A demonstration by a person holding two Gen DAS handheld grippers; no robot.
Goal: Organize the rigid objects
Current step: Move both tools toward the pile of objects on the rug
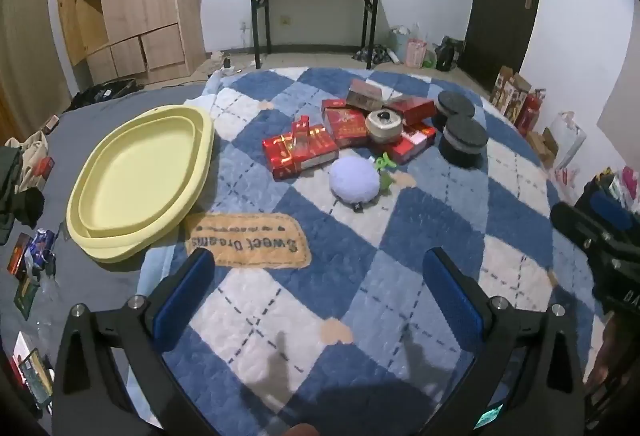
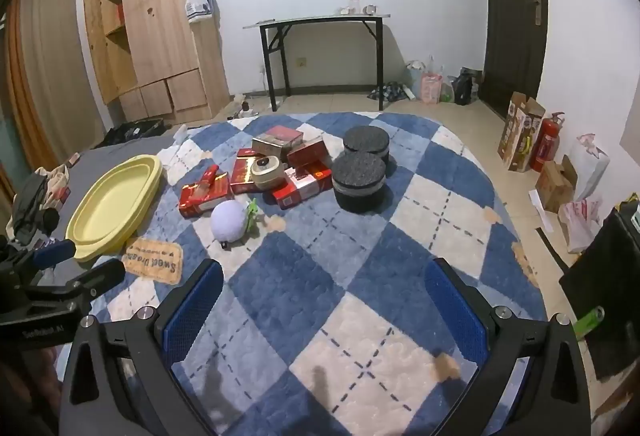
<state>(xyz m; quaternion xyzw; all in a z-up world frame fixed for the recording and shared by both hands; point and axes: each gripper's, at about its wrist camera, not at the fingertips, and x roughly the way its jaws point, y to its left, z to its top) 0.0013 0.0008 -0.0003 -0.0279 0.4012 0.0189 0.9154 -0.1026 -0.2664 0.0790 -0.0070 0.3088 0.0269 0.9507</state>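
From my remote seat I see a fleecy checked blanket (image 1: 400,220), glossy foil-wrapped red boxes (image 1: 298,150), a smooth matt yellow plastic tray (image 1: 132,172) at left, and rough dark round tins (image 2: 358,178).

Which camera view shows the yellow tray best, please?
The left wrist view shows the yellow tray best: it is large there, and its whole rim and empty inside are visible. In the right wrist view the yellow tray is smaller and seen at a flat angle, and a finger of the left gripper covers its near edge.
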